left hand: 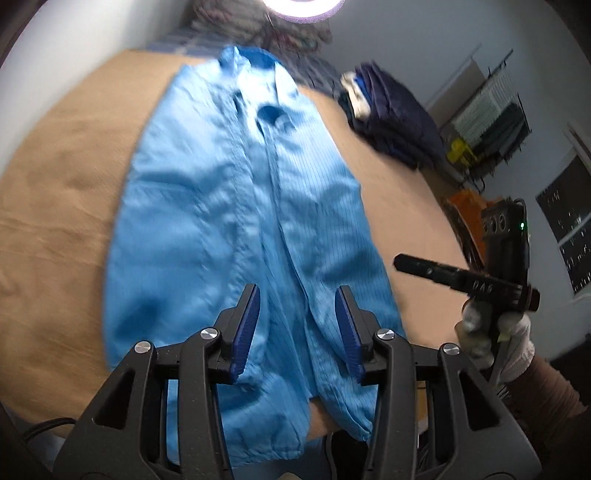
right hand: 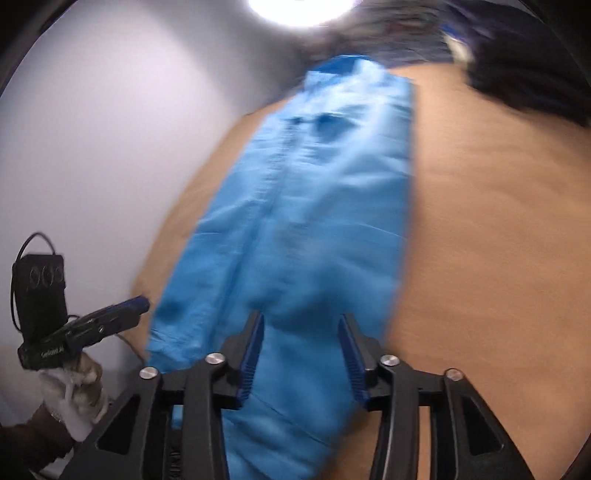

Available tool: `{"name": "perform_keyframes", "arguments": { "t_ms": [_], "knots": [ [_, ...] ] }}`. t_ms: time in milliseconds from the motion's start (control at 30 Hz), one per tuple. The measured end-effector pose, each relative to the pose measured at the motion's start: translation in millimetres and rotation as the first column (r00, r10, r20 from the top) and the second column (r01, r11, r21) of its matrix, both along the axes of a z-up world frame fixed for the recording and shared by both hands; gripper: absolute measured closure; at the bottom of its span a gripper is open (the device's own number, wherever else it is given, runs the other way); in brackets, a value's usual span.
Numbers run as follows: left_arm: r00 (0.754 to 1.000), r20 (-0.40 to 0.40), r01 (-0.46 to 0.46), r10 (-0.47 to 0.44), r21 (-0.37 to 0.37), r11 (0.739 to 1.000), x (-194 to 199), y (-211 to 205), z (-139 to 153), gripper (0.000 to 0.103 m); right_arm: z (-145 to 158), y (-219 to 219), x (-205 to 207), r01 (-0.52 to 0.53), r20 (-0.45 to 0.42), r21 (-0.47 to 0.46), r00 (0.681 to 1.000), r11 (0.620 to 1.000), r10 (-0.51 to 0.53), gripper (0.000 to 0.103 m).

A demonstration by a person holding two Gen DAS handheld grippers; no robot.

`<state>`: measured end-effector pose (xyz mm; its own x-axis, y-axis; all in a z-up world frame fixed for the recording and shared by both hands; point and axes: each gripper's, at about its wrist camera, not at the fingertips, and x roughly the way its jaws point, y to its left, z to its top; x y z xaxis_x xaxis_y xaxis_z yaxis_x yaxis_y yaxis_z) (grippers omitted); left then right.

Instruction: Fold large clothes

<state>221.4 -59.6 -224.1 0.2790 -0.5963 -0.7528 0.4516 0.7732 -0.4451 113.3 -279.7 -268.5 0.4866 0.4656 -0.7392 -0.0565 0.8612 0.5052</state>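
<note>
A long light-blue garment (left hand: pixel 229 192) (right hand: pixel 317 206) lies stretched lengthwise on the tan table (left hand: pixel 55 192) (right hand: pixel 498 240), collar at the far end and its near end hanging over the front edge. In the left wrist view my left gripper (left hand: pixel 298 295) stands open above the garment's near part, its blue pads apart and pressing on nothing. My right gripper (right hand: pixel 302 319) is likewise open over the near part, close to the garment's right side. Each gripper shows from the side in the other's view, held by a white-gloved hand (left hand: pixel 509 332) (right hand: pixel 79 387).
A stack of dark navy clothes (left hand: pixel 399 122) (right hand: pixel 524 74) sits at the table's far right. Patterned fabric (left hand: pixel 266 29) lies beyond the collar under a bright ring light (left hand: pixel 301 7). A white wall (right hand: pixel 92 147) runs along the left; shelving (left hand: pixel 491 110) stands off to the right.
</note>
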Motion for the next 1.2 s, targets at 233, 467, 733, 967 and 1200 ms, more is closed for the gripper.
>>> {"name": "perform_keyframes", "arguments": {
  "t_ms": [233, 467, 733, 967, 1200],
  "knots": [
    [0.995, -0.020, 0.101, -0.100, 0.071, 0.992, -12.4, -42.6, -24.3, 0.061, -47.1, -18.2, -22.0, 0.012, -0.121, 0.155, 0.993, 0.988, 0.007, 0.057],
    [0.988, 0.003, 0.155, -0.156, 0.102, 0.983, -20.7, -69.1, -31.8, 0.062, -24.1, 7.1, -34.4, -0.099, -0.102, 0.086, 0.989, 0.991, 0.107, 0.103],
    [0.974, 0.002, 0.220, -0.226, 0.213, 0.952, -30.8, -88.8, -55.5, 0.068, -16.2, 24.3, -31.4, -0.130, -0.071, -0.126, 0.990, 0.984, 0.121, 0.078],
    [0.976, 0.039, 0.207, -0.214, 0.138, 0.969, -29.8, -82.6, -39.3, 0.068, 44.6, -2.1, 11.8, 0.017, 0.232, -0.138, 0.973, 0.990, 0.016, 0.081],
    [0.978, 0.011, 0.205, -0.208, 0.114, 0.972, -22.3, -81.4, -45.6, 0.068, 22.1, -4.2, 97.6, 0.040, 0.175, -0.152, 0.985, 0.988, -0.013, 0.087]
  ]
}}
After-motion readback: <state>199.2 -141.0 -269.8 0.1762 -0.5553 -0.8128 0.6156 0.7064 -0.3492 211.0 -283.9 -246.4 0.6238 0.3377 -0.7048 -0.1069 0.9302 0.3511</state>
